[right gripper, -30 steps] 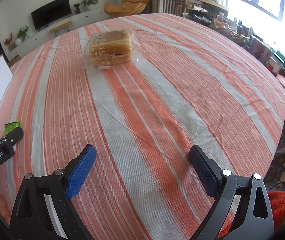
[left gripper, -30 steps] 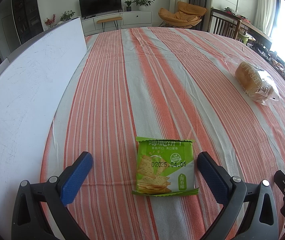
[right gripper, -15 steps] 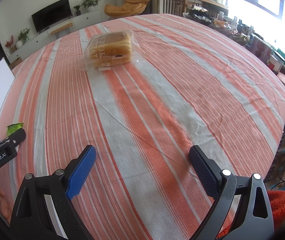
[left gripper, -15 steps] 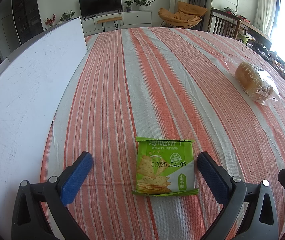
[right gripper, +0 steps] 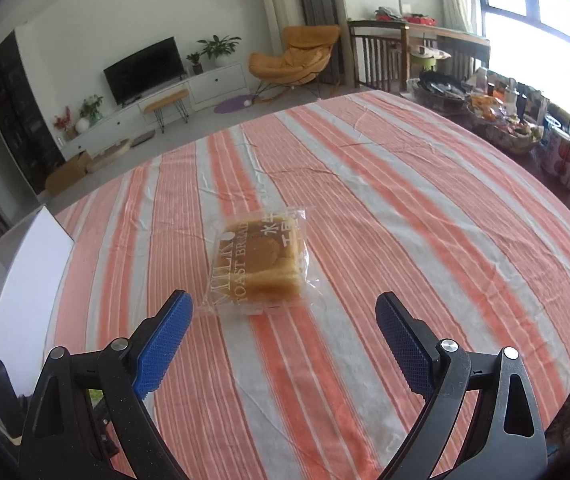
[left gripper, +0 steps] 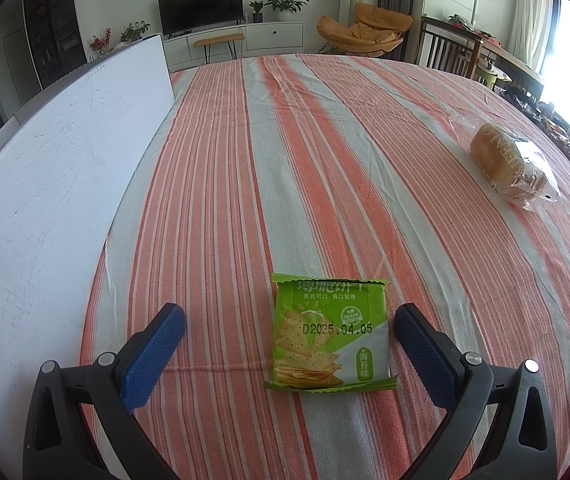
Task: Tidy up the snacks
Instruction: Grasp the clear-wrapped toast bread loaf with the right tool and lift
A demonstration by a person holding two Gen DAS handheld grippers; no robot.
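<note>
**Both tools spread wide above the striped table, one snack ahead of each**

The left tool (left gripper: 291,320) was released, its two blue-padded fingers (left gripper: 153,354) standing far apart and gripping nothing. The green cracker packet (left gripper: 331,334) lay flat on the table (left gripper: 213,200) between those fingers, nearer the right-hand one and touching neither. Its printed face was up and a date stamp ran across the middle. To the left of this tool a white board (left gripper: 53,184) stretched along the table's edge. Far ahead and off to the right, well apart from the crackers, sat the bagged toast bread (left gripper: 511,166).

The right tool (right gripper: 285,312) was likewise released and empty, its fingers (right gripper: 163,346) held wide. The bagged toast bread (right gripper: 263,264) lay on the orange-and-grey striped cloth just beyond the fingertips, roughly centred between them though a little toward the left-hand one, with open cloth separating it from both. The clear wrapper showed white lettering, slightly blurred. Off to this tool's left the white board (right gripper: 25,280) stood at the table's edge.
</note>
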